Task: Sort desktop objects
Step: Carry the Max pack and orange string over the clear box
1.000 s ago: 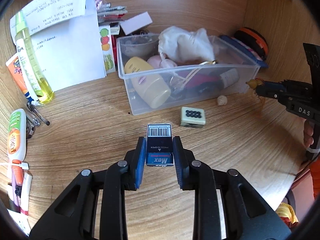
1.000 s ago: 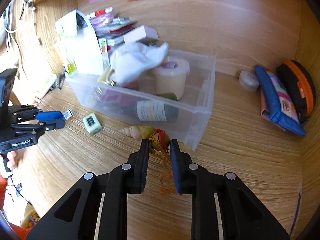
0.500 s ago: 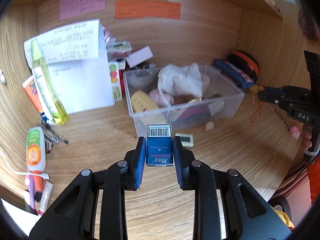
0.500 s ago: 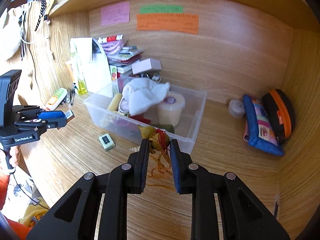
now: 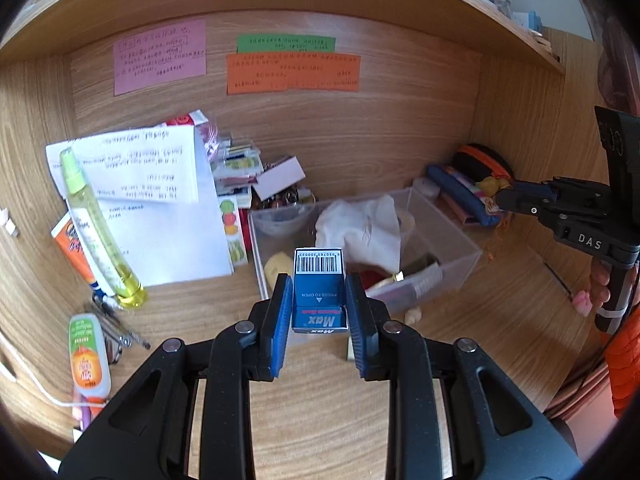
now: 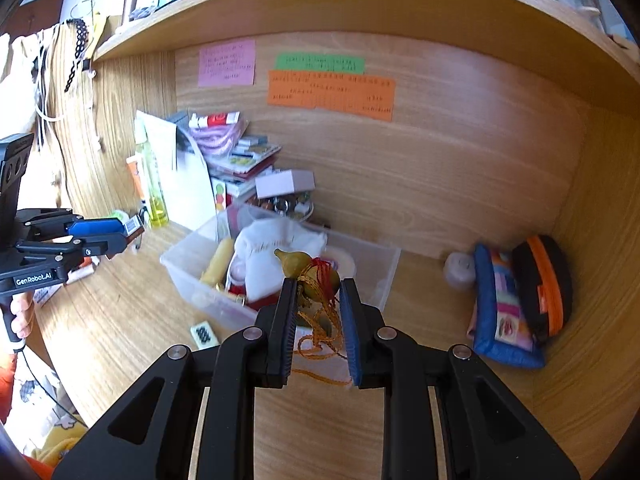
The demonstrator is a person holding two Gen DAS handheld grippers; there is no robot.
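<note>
Fingers of left gripper [image 5: 319, 300] clamp a small blue cardboard box [image 5: 319, 292], held in the air in front of the clear plastic bin [image 5: 460, 258]. Box reads "Max" and "PRESS TO OPEN", upside down to the camera, with a barcode on the far end. Right gripper [image 6: 318, 306] fingers pinch a yellow-green gourd charm with red and gold cord [image 6: 310, 270], lifted off the wooden surface [image 6: 420, 420] just in front of the bin; cord tassel hangs between the fingers. Right gripper body is marked "DAS" in left view; left gripper body reads "GenRobot.AI" in right view. White mahjong-style tile with black dots [image 6: 205, 334] lies on the surface beside the bin. Pink [image 5: 160, 56], green [image 5: 286, 44] and orange paper notes [image 5: 293, 73] on the back wall, handwriting too small to read.
</note>
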